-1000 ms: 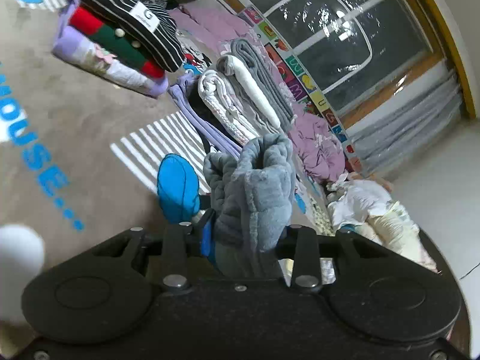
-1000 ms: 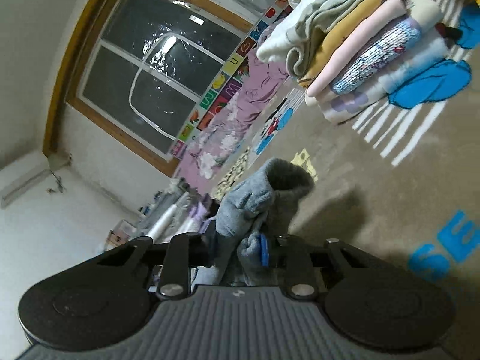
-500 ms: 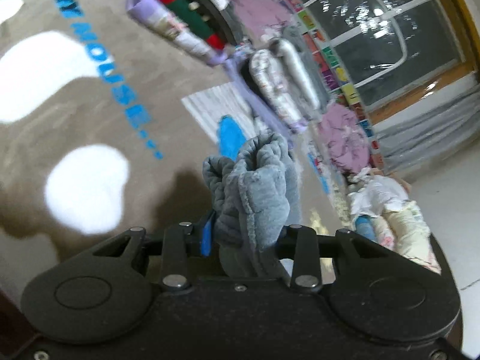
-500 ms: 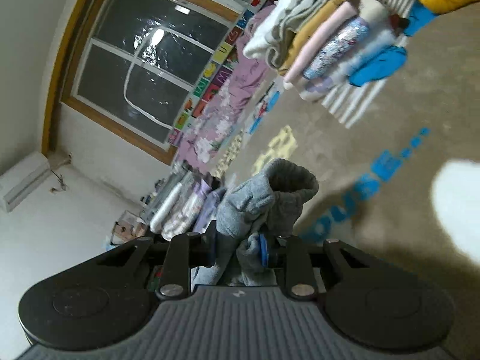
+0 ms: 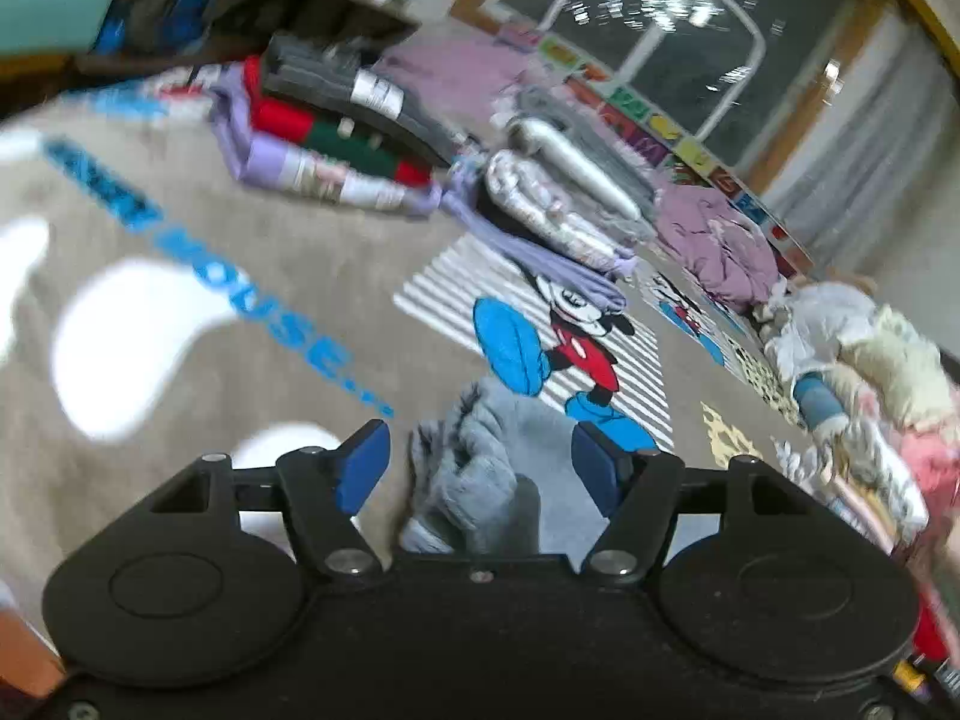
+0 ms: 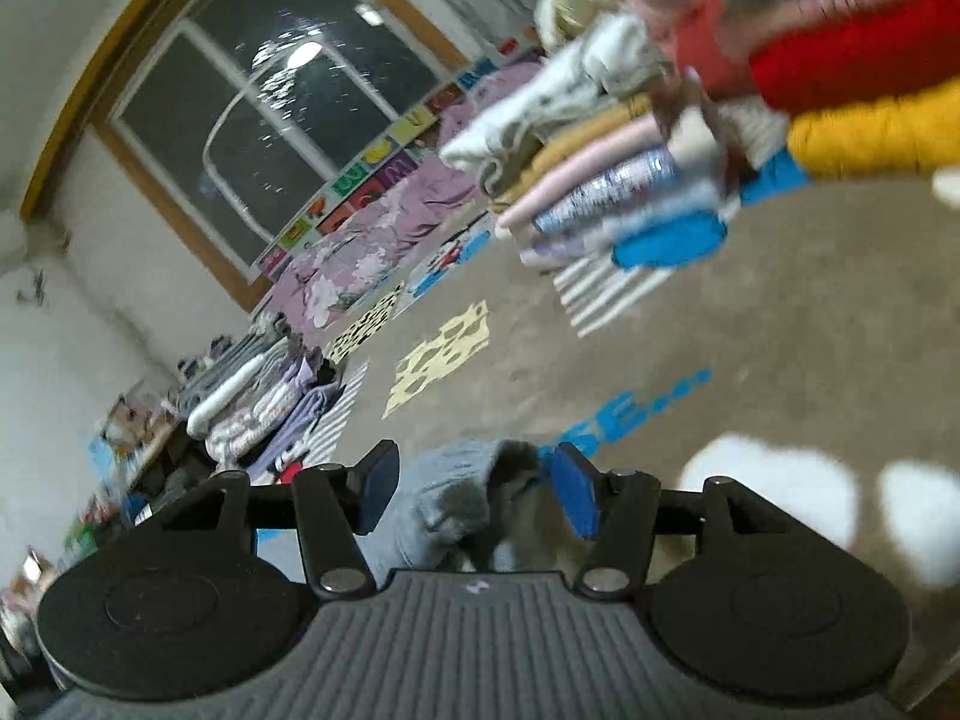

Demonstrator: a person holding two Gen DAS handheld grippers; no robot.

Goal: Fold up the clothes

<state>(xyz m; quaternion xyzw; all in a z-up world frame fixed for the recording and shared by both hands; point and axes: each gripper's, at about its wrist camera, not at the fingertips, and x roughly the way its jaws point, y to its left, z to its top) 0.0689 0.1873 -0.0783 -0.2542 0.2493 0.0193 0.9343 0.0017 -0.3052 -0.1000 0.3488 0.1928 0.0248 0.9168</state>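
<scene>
A grey fleece garment (image 5: 480, 468) lies bunched on the brown Mickey Mouse blanket (image 5: 180, 276), just below my grippers. My left gripper (image 5: 480, 468) is open, its blue pads (image 5: 360, 471) spread on either side of the cloth without pinching it. In the right wrist view the same grey garment (image 6: 456, 498) sits between the spread blue pads (image 6: 573, 498) of my right gripper (image 6: 474, 492), which is open too.
Folded stacks stand on the blanket: a striped, red and lilac pile (image 5: 324, 138), a grey and white pile (image 5: 564, 204), and a pastel pile (image 6: 606, 192) beside red and yellow knits (image 6: 864, 102). Loose clothes (image 5: 858, 360) lie at the right. A window (image 6: 270, 120) is behind.
Both grippers have opened and let go of the grey garment, which has dropped lower onto the blanket. Both cameras have swung and the views are blurred by motion.
</scene>
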